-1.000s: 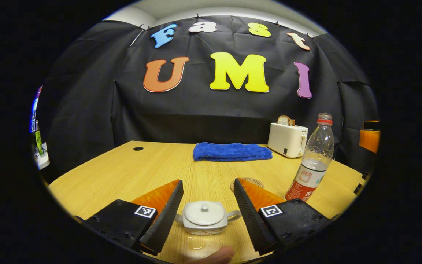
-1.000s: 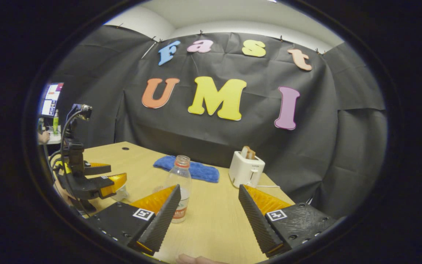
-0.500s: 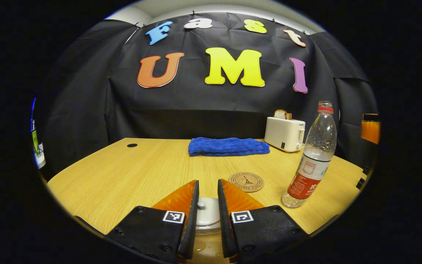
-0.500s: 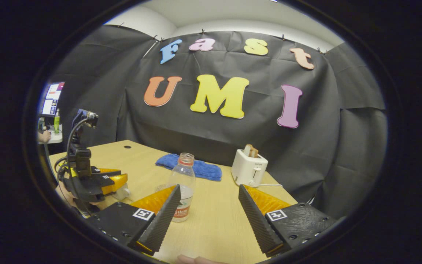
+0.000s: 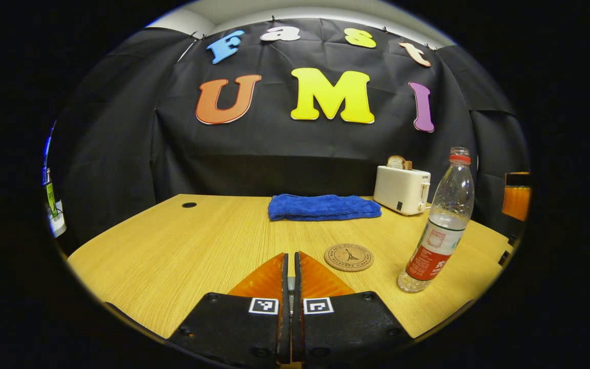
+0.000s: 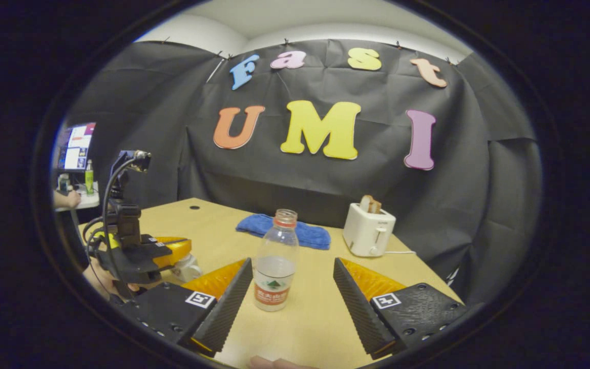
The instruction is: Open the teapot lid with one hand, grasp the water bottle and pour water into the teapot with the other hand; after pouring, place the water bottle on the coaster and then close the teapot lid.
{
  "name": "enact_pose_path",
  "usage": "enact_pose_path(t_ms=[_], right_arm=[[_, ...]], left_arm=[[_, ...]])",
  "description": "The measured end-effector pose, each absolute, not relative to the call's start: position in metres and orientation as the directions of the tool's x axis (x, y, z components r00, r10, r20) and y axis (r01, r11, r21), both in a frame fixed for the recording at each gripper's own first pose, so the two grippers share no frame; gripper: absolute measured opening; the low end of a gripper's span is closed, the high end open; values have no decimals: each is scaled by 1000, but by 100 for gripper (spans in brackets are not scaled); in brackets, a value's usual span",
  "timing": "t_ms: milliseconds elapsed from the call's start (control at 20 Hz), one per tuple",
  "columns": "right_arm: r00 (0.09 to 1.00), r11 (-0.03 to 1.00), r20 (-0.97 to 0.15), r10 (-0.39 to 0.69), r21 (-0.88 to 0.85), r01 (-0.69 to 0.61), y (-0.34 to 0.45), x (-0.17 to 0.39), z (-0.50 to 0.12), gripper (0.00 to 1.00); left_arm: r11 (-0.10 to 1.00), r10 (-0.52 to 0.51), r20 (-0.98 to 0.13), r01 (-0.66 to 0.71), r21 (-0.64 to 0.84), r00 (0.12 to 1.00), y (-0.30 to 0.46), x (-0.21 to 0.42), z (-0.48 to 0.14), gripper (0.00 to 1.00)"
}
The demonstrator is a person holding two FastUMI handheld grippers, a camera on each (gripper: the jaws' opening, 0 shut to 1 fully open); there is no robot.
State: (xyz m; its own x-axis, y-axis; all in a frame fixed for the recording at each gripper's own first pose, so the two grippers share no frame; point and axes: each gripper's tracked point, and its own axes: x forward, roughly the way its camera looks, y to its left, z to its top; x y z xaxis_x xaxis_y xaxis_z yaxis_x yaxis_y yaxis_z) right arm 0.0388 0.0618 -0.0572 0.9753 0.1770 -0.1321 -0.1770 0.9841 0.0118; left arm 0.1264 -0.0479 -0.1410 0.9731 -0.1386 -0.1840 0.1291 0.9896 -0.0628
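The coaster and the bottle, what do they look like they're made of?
Coaster: probably cork or pale wood, matte tan, with a dark printed emblem. Bottle: clear thin plastic, glossy; the water level shows through, and a red label wraps the lower part.

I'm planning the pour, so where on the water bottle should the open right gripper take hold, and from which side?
Judging from the pose, grip the water bottle around its labelled lower body. It stands upright with its cap off, so come in level from the near side, where the right gripper is open with the bottle between its fingers.
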Motion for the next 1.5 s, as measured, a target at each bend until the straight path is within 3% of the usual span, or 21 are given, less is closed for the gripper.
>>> enact_pose_path(t_ms=[200, 550, 700, 750, 850, 1250, 1500], right_arm=[[965, 979, -173, 195, 89, -182, 77, 60, -78, 95], [972, 976, -169, 161, 172, -132, 87, 113, -108, 95], [969, 975, -183, 165, 180, -132, 90, 126, -114, 88], [972, 976, -178, 154, 180, -122, 89, 130, -112, 76], [973, 982, -184, 139, 155, -111, 90, 131, -110, 75], [983, 983, -184, 12, -176, -45, 106, 118, -86, 70], [983, 879, -170, -66, -476, -23, 119, 117, -85, 70]], left_arm=[[987, -151, -156, 139, -84, 976, -45, 115, -113, 4], [984, -141, -203, 115, -134, 969, -17, 98, -96, 4], [991, -110, -189, 92, -100, 976, 0, 93, -83, 4], [990, -115, -185, 97, -105, 976, 2, 89, -77, 4], [988, -129, -171, 112, -108, 977, 6, 82, -66, 4], [988, -117, -103, 105, -114, 988, 54, 63, -29, 4], [988, -110, -83, 100, -115, 990, 72, 58, -22, 4]])
